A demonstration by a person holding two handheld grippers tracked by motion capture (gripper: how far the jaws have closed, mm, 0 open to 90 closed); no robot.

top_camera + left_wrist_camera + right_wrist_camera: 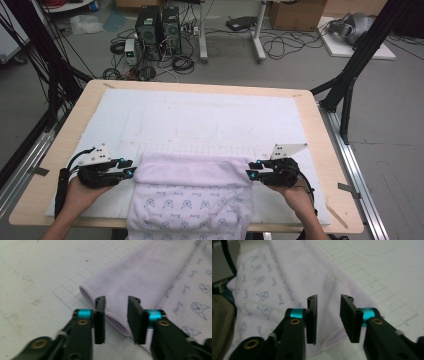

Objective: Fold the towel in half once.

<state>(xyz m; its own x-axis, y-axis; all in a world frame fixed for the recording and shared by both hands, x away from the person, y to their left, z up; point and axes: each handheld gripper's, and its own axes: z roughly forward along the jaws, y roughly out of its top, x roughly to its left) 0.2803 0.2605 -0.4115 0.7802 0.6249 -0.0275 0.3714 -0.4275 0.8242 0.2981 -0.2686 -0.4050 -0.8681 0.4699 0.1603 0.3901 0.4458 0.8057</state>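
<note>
Both released: left gripper [131, 168] and right gripper [251, 168] jaws parted at the left and right ends of the folded lilac printed towel [192, 192], near edge of white gridded mat [210, 120].

Left gripper [129, 168] and right gripper [251, 169] face inward, jaws parted.

1. One towel [192, 192], pale lilac, its folded-over band plain and the lower part printed with small cartoon faces.
2. One white gridded mat [200, 117] under the towel, reaching out beyond it on the far side.
3. One wooden table [320, 145] under the mat.
4. Two grippers: the left gripper [131, 167] just beside the towel's left end, the right gripper [250, 169] just beside its right end.
5. Two hands, one behind each gripper, either side of the towel.
6. Two black computer towers [159, 30] on the floor, well beyond the towel.
7. One cardboard box [297, 14], beyond the towel and to the right of the towers.
</note>
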